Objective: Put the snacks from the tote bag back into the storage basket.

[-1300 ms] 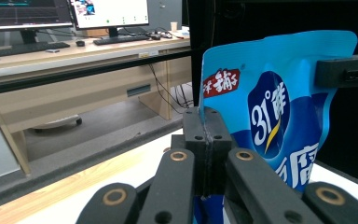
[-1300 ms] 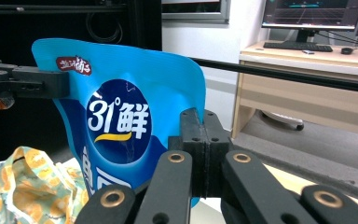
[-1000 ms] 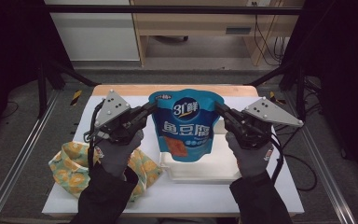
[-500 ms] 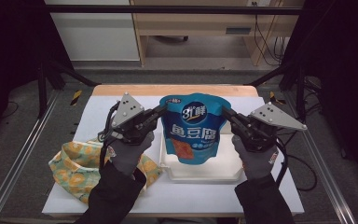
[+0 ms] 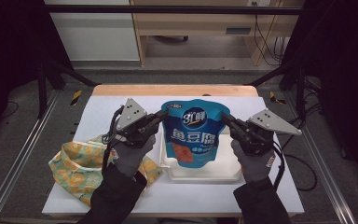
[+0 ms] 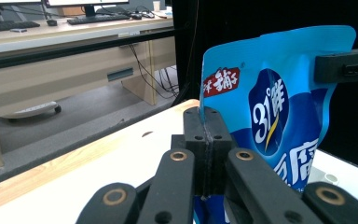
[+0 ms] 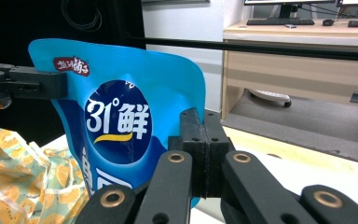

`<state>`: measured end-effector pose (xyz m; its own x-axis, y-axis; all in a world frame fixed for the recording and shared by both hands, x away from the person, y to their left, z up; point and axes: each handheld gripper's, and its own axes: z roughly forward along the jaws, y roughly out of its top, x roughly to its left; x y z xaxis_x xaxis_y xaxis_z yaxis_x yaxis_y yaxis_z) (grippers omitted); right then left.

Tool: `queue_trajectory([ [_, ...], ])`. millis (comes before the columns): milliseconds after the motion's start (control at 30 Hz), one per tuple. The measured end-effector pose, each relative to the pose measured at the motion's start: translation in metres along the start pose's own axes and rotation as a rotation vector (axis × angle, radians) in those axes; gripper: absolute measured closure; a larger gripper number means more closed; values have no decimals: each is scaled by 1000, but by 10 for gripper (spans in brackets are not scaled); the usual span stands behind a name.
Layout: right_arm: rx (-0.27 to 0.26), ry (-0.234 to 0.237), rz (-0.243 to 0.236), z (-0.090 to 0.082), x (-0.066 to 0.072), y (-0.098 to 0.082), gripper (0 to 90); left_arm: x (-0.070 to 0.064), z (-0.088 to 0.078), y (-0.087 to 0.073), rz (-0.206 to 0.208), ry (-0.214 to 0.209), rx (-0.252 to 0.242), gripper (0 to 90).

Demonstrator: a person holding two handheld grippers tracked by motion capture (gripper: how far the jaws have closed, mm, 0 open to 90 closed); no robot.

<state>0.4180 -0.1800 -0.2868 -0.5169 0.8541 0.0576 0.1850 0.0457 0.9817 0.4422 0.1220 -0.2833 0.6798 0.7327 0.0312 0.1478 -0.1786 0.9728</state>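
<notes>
From the high view, a white tabletop (image 5: 98, 112) with a pale wooden far edge is carrying a shallow white rectangular tray (image 5: 205, 171) and, to the tray's left, a crumpled orange-patterned plastic bag (image 5: 74, 161). A glossy blue stand-up snack pouch with white lettering and a dark round logo (image 5: 193, 133) is hanging upright over the tray, its lower end overlapping the tray's near part. The left tongs (image 5: 164, 113) are pinching the pouch's upper left edge and the right tongs (image 5: 224, 116) its upper right edge, gloved hands behind both.

In the left gripper view, the left tongs (image 6: 206, 140) are sitting clamped on the pouch (image 6: 279, 102) edge, with the right tongs (image 6: 345, 65) gripping its far corner.

In the right gripper view, the right tongs (image 7: 200, 140) are sitting closed on the pouch (image 7: 121, 116) edge; the left tongs (image 7: 37, 81) are holding the opposite corner, above the patterned bag (image 7: 23, 182).
</notes>
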Motion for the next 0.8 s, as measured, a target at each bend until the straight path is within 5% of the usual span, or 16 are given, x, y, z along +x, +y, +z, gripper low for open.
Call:
queue_trajectory([
  [800,57,23,18,15,4,-29,900,6,0,-30,-19,11,50,900],
])
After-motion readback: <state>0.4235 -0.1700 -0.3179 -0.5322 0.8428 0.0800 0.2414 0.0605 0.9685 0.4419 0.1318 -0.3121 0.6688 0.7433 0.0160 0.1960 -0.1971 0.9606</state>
